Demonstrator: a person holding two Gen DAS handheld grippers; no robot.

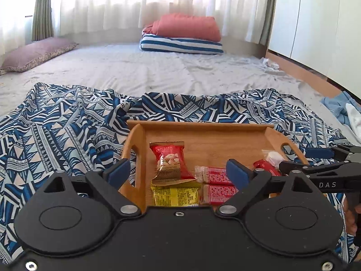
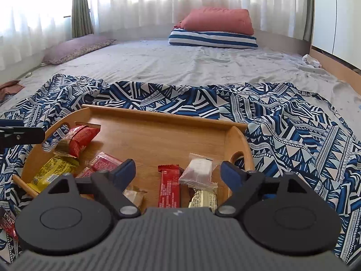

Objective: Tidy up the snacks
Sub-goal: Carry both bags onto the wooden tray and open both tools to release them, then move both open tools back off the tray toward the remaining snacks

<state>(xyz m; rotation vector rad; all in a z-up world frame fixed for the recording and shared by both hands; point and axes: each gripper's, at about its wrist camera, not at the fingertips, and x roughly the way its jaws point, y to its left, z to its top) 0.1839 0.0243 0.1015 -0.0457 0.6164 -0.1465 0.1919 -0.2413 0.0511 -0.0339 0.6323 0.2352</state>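
A wooden tray [image 1: 203,133] [image 2: 158,133] with handle cutouts sits on a blue patterned cloth. In its left part lie a red nut packet [image 1: 170,160] [image 2: 82,139], a yellow packet [image 1: 174,195] [image 2: 53,171] and red wrapped bars [image 1: 216,181] [image 2: 103,161]. Its right part holds a red bar [image 2: 168,186], a clear white-filled packet [image 2: 198,172] and a pale packet [image 2: 203,199]. My left gripper [image 1: 179,172] hangs open above the tray's left part, nothing between its fingers. My right gripper [image 2: 178,172] is open above the right part, likewise holding nothing, and also shows in the left wrist view as the right gripper [image 1: 320,158].
The blue patterned cloth [image 1: 56,135] [image 2: 293,124] lies over a grey bedsheet. A red packet [image 2: 6,223] lies on the cloth left of the tray. Stacked pillows [image 1: 182,33] and a mauve pillow [image 1: 36,54] lie farther back. Blue clothing [image 1: 340,108] sits at the right.
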